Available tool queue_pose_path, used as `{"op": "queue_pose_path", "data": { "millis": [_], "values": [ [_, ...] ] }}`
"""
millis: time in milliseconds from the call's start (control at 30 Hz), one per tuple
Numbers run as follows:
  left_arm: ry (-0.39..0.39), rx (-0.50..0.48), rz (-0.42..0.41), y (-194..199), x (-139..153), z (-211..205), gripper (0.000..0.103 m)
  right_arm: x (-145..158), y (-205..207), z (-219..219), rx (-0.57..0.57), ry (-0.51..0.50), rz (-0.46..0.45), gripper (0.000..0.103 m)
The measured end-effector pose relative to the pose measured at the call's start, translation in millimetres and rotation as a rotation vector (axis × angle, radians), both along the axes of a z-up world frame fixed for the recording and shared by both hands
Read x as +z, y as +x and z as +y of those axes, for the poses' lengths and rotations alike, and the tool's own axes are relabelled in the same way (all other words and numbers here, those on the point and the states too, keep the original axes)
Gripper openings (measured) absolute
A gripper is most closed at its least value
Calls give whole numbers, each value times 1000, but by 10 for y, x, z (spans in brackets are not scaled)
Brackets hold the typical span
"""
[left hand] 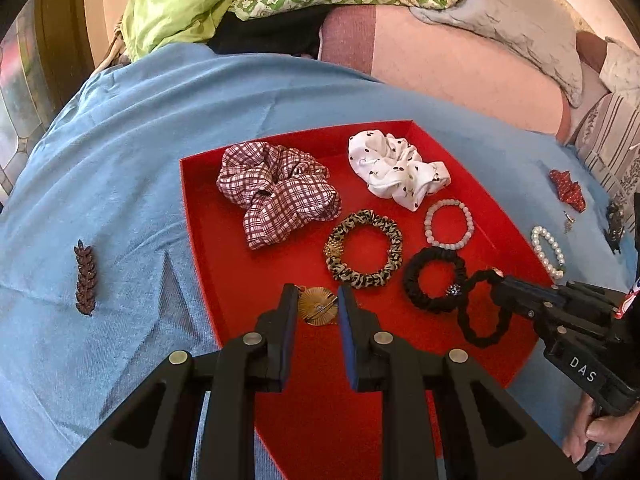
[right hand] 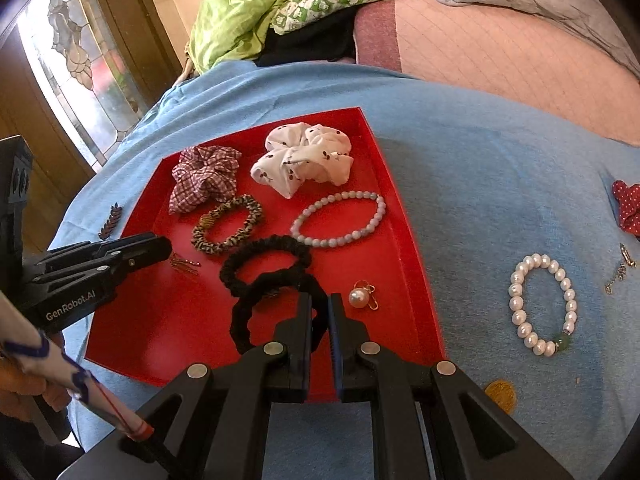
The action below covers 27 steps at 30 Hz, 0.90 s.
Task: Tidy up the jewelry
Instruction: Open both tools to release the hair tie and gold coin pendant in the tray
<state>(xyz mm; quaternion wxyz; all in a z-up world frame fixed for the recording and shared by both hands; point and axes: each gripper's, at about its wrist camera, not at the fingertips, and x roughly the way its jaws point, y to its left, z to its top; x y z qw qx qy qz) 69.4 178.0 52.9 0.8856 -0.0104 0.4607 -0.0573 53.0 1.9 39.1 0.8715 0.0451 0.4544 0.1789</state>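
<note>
Right gripper point(right hand: 320, 312) pinched a black scrunchie point(right hand: 276, 308) over the red tray point(right hand: 160, 320), 6 o'clock edge. Left gripper point(left hand: 318, 306) was spread around a gold brooch point(left hand: 318, 311), possibly touching it.

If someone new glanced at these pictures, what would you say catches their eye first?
The bright red tray on the blue cloth stands out at once, filled with scrunchies and bracelets, the white cherry-print scrunchie at its far end. Near its front edge the right tool holds a black hair tie. A white pearl bracelet lies outside the tray, to its right.
</note>
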Motion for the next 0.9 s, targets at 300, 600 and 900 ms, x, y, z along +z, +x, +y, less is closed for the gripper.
{"op": "queue_pose_path", "data": {
  "millis": [300,600,900],
  "values": [
    [26,1,8,41,-48,-26,19,-21,25,-5,-1,-3,5,10],
    [28,-7,14,57,-61,-51,19,-23,31,-6,-3,0,7,10],
    [30,-11,15,56,-62,-60,20,-14,22,-28,-7,10,10,10]
  ]
}}
